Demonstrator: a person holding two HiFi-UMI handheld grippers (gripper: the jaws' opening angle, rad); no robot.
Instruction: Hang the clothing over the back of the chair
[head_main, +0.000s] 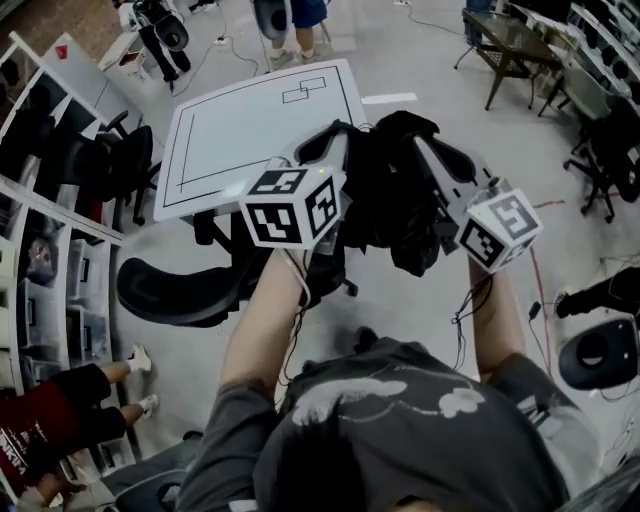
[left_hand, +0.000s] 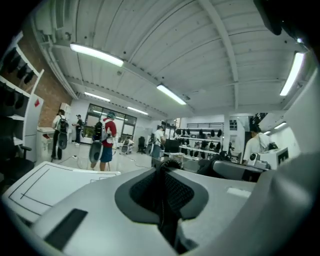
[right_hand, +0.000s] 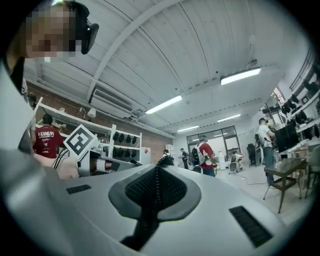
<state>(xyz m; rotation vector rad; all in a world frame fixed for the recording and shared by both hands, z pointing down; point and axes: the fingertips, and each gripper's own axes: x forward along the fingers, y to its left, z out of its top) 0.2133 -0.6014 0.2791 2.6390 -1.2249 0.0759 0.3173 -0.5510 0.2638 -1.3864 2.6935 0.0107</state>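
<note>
Shirt (head_main: 400, 420): dark grey tee, short sleeves, pale splash print on the back. Ahead of shirt: left gripper (left_hand: 162, 167) and right gripper (right_hand: 156, 170), grey shells, black ribbed pads (left_hand: 177, 190). Left cube (head_main: 291, 207) and right cube (head_main: 502, 229) are white with black square markers; thin dark cables (head_main: 462, 310) run from them toward shirt.

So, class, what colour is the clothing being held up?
Black. The clothing shows best in the head view.

Head view: from above the head, steeply down, close over table (head_main: 250, 120) and chair (head_main: 170, 290). Gripper views: tight behind own jaws, roughly level, taking in ceiling (left_hand: 165, 50); shared, red-shirted person (left_hand: 108, 134).
</note>
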